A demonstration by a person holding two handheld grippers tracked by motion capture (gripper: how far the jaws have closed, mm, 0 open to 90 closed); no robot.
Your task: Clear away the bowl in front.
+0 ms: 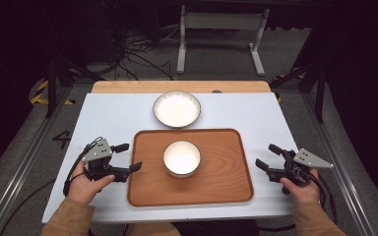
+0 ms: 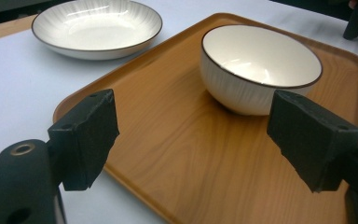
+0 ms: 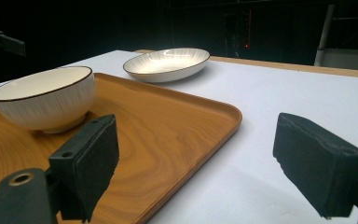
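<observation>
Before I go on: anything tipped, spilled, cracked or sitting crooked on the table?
Nothing stands out. The white ribbed bowl sits upright and empty on the wooden tray, the white ribbed plate lies flat beyond it on the white tabletop, and the tray lies square to the table edge.

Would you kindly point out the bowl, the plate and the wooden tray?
bowl (image 1: 181, 157), high view, white inside.
plate (image 1: 176, 108), high view, centre of its well.
wooden tray (image 1: 226, 172), high view, bare floor right of the bowl.
</observation>
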